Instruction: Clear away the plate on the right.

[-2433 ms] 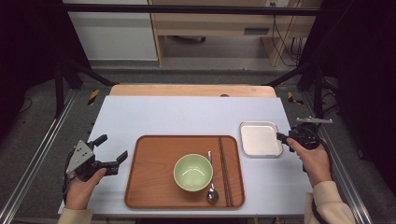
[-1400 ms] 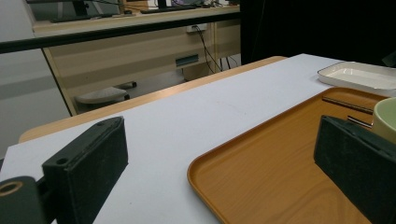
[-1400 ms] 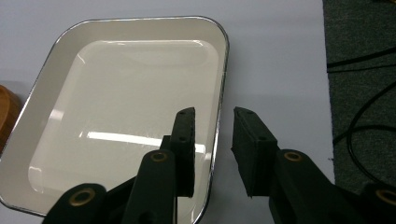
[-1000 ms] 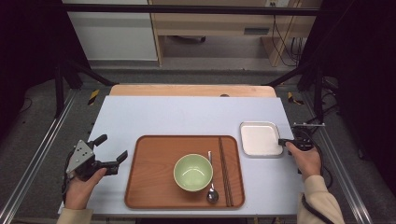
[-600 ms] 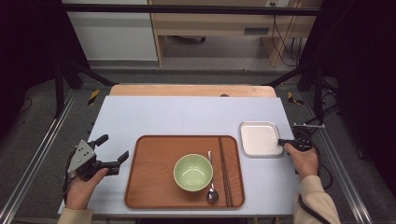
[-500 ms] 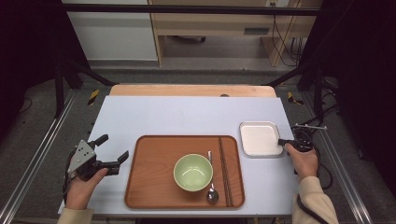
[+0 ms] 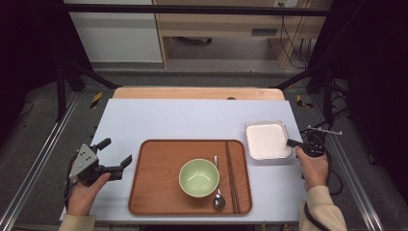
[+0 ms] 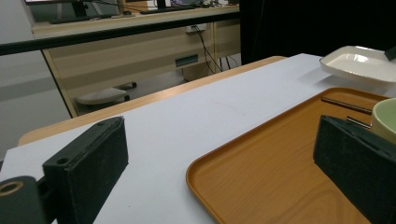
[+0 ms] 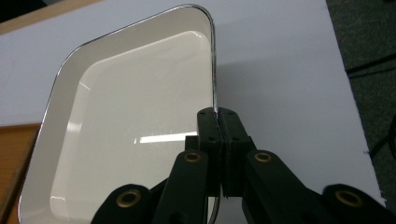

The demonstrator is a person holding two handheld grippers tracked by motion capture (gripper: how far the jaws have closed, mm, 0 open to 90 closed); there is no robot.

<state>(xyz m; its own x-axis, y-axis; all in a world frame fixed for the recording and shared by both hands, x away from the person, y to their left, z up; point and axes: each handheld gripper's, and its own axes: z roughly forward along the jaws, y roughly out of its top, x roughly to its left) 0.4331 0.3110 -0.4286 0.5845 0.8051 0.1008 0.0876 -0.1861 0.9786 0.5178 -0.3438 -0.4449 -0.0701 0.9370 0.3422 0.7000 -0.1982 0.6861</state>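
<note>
A square white dish (image 7: pixel 266 140) with a thin metal rim lies on the pale table to the right of the wooden tray (image 7: pixel 159 192). My right gripper (image 7: pixel 291 143) is shut on the dish's right rim (image 9: pixel 215 84), which runs between the two closed jaws in the right gripper view. The jaws have just closed onto that rim. On the tray sit a green bowl (image 7: pixel 199 177), a spoon (image 7: pixel 218 198) and dark chopsticks (image 7: pixel 231 173). My left gripper (image 7: pixel 115 156) stands open left of the tray, level with the table, nothing between its fingers (image 8: pixel 88 163).
The pale table (image 7: pixel 192 115) ends in a wooden strip (image 7: pixel 197 93) at the back. Metal rails (image 7: pixel 38 159) run along both sides. A desk and cables stand beyond the table. Bare table surface lies behind the tray.
The right hand moved in a little toward the dish and its jaws closed on the right rim. The left hand and gripper stayed put.
</note>
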